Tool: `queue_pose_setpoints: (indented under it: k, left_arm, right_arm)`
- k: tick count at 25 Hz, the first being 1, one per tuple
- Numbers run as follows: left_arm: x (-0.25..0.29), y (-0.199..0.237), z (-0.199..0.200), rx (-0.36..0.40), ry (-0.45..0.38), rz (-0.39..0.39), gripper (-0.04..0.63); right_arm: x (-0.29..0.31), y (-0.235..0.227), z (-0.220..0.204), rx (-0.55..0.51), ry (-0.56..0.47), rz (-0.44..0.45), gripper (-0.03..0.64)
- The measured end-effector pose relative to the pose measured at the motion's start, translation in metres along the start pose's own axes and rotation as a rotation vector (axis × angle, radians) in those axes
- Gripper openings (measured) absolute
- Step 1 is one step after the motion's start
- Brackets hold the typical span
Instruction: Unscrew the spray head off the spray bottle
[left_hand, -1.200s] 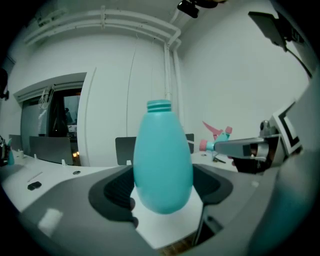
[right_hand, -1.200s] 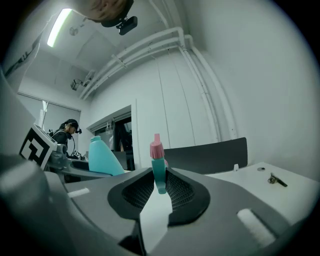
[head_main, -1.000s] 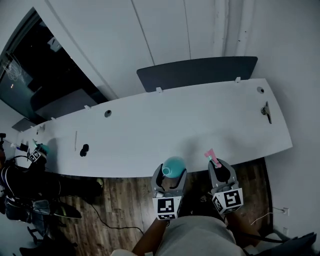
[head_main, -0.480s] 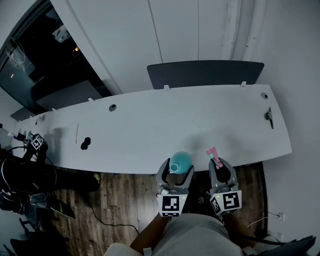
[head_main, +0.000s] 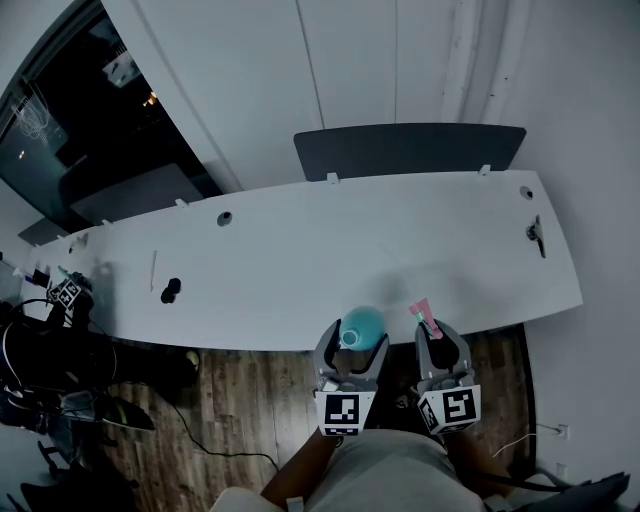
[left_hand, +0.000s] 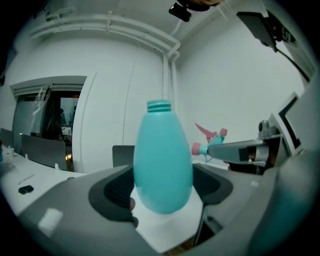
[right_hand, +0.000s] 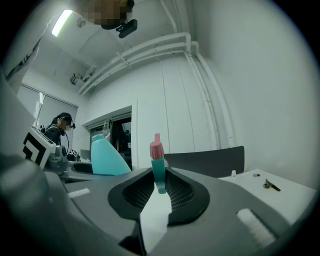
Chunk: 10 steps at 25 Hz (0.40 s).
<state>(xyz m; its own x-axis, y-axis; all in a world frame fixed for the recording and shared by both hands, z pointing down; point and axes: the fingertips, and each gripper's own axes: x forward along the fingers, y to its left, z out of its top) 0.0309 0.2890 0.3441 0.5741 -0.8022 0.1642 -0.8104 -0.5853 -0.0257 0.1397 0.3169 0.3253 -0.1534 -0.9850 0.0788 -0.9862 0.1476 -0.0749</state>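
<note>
My left gripper (head_main: 356, 346) is shut on the teal spray bottle (left_hand: 162, 160), which stands upright between its jaws with its threaded neck (left_hand: 159, 105) bare. The bottle (head_main: 361, 327) shows from above in the head view, near the table's front edge. My right gripper (head_main: 434, 338) is shut on the teal and pink spray head (right_hand: 158, 167), held apart from the bottle and to its right. The same spray head (head_main: 424, 316) pokes forward from the right jaws in the head view, and the spray head (left_hand: 210, 140) also shows in the left gripper view.
A long white table (head_main: 330, 250) runs across the view, with a dark chair back (head_main: 410, 148) behind it. A small black object (head_main: 171, 291) and a thin white stick (head_main: 152, 270) lie at its left. A metal piece (head_main: 536, 231) sits far right. A person (head_main: 40, 350) with another marked gripper is at the left.
The view shifted a little between the earliest frame and now. Both grippers keep their holds, bottle and spray head staying apart.
</note>
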Motion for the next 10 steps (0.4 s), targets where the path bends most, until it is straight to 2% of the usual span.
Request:
queue_pose_setpoints:
  k: [10]
  left_arm:
    - [0.0022,-0.0050,-0.0020,-0.011,0.004,-0.022,0.360]
  right_arm:
    - [-0.0002,0.0009,-0.0016,0.007,0.006,-0.003,0.071]
